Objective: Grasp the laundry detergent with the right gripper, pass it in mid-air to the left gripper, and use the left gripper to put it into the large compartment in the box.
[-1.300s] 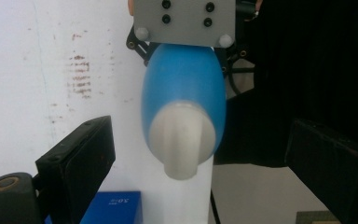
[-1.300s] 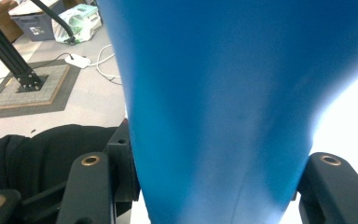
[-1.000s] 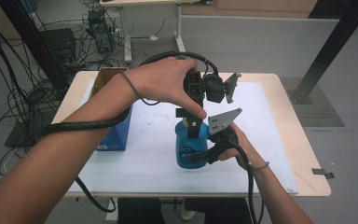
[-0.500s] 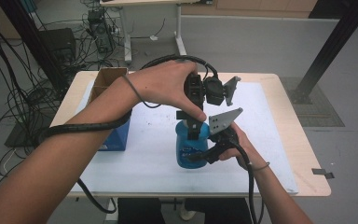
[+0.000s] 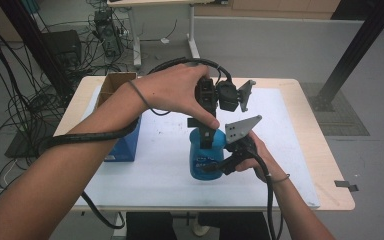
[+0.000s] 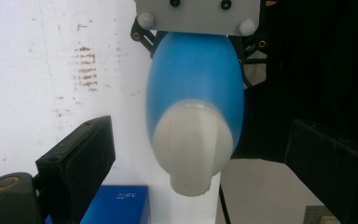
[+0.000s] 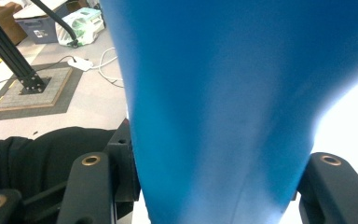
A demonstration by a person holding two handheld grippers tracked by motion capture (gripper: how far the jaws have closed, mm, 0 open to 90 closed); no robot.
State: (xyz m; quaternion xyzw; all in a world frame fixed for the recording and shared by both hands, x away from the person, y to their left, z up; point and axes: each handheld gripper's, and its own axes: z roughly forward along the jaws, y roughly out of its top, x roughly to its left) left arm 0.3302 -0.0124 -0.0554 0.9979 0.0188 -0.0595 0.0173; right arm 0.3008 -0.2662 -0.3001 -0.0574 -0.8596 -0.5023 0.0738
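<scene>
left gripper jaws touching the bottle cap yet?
Apart. The left gripper view shows the left gripper open, with clear gaps between each jaw and the white cap of the blue bottle.

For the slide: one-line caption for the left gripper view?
Left gripper open above the blue bottle's white cap.

The high view looks forward and down on the counter (image 5: 290,150) from the person's side, taking in the floor beyond. The left gripper view looks straight down, close above the bottle (image 6: 193,116), between its jaws. The right gripper view faces the bottle's side (image 7: 223,107), very near. All three share the bottle (image 5: 206,160).
</scene>
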